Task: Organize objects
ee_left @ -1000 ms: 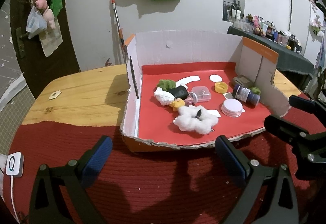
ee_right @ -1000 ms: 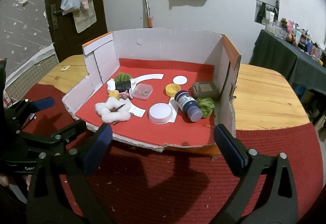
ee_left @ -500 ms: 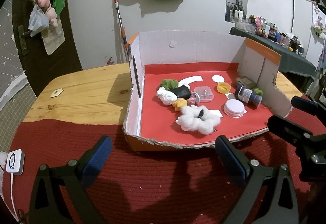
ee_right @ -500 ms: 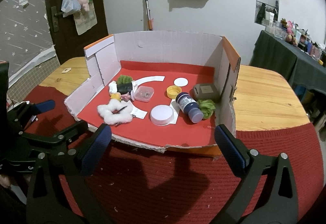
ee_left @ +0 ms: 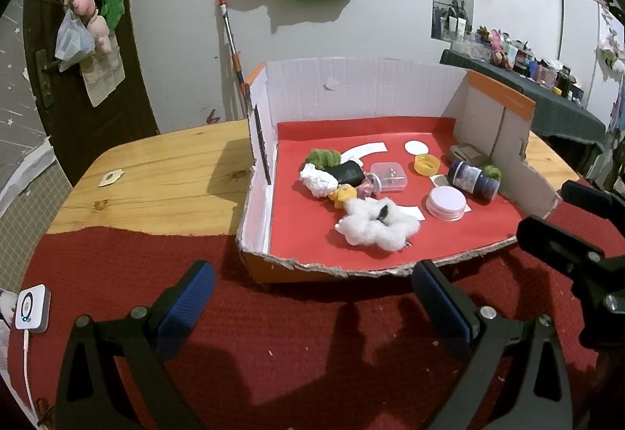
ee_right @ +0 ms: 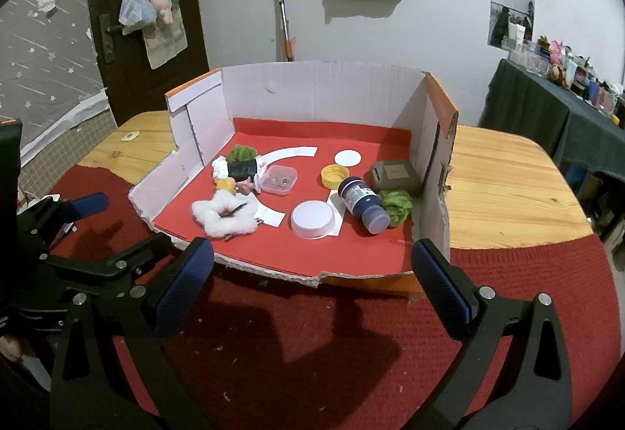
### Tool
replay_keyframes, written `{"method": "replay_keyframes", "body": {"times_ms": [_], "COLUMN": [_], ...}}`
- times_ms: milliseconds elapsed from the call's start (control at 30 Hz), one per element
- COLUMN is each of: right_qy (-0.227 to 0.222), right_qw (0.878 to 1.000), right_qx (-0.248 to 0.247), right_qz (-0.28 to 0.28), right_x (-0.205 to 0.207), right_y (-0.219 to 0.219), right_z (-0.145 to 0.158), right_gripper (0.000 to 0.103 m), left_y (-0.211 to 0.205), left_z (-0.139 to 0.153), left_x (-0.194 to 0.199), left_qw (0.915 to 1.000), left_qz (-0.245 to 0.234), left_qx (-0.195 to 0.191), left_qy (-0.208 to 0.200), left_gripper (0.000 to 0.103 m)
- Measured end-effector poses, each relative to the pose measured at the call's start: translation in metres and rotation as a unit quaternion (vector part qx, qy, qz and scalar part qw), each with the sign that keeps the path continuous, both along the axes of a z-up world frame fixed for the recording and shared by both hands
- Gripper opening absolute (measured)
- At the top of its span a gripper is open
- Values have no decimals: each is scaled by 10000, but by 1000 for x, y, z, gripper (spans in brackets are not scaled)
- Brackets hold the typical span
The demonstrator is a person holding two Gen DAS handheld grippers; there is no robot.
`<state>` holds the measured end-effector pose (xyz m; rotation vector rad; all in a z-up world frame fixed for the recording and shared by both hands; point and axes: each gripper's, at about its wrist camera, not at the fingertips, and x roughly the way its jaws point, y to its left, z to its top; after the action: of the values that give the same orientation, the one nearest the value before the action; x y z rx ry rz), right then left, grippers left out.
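A cut-open cardboard box with a red floor holds small items. Among them are a white fluffy scrunchie, a dark blue bottle on its side, a white round lid, a yellow cap, a clear plastic case and a black roll. My left gripper is open over the red mat, short of the box's torn front edge. My right gripper is open too, empty, just before that edge.
The box sits on a wooden table partly covered by a red woven mat. A small white device lies at the mat's left. An olive case and green fluff lie by the box's right wall. A cluttered dark table stands behind.
Both grippers have drifted slightly back and up from the box, so it looks a little farther. Nothing in the box has moved, and both stay open.
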<state>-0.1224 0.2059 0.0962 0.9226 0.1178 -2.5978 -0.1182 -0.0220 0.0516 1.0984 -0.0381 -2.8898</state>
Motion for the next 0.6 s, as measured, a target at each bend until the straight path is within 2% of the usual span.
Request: {"method": "replay_keyframes", "body": {"times_ms": [600], "right_qy": [-131], "right_qw": [9999], "right_qx": [-21], "right_qz": [-2], "right_x": [26], "right_y": [10], "right_z": [-5], "right_gripper": [103], "left_y": [4], "left_z": [-12], "left_x": [30], "left_qw": [9996], "left_qz": [-26], "left_qx": [159], "left_qy": [-221], "left_gripper": [103]}}
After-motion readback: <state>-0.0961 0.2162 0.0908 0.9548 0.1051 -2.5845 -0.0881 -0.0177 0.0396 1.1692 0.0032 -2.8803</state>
